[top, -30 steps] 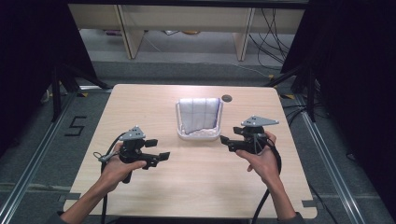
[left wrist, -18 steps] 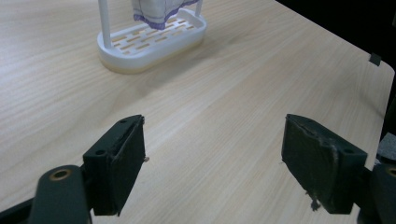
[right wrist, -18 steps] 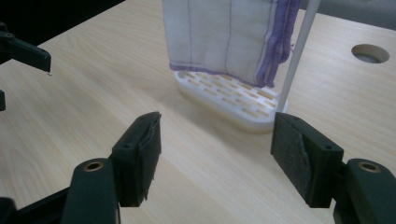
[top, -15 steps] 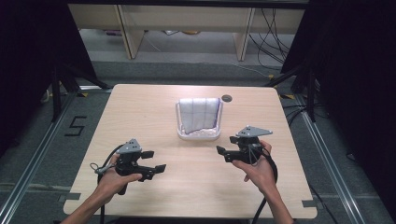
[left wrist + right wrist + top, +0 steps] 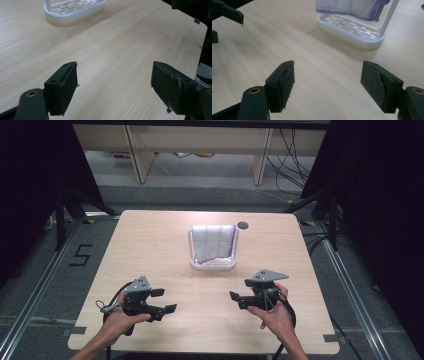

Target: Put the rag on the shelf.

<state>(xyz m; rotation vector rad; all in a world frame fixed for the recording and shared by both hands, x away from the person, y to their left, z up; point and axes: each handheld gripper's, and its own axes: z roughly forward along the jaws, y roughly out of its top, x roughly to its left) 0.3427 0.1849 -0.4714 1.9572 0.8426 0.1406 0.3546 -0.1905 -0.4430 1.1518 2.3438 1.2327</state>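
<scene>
On the tabletop (image 5: 150, 250) the checked cloth (image 5: 213, 241) hangs on its white rack (image 5: 212, 265), untouched; left tool (image 5: 160, 301) and right tool (image 5: 239, 289) spread, empty, near.

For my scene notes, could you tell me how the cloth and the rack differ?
The cloth is soft, white with purple lines, and hangs draped; the rack is rigid plain white plastic with a slotted base, standing on the table. The cloth hangs above the rack's base. Both are mainly white.

Worktop (image 5: 165, 245) brightly lit from above, surroundings beyond it dark, soft shadows under white rack (image 5: 212, 264), near claw pads slightly blurred
</scene>
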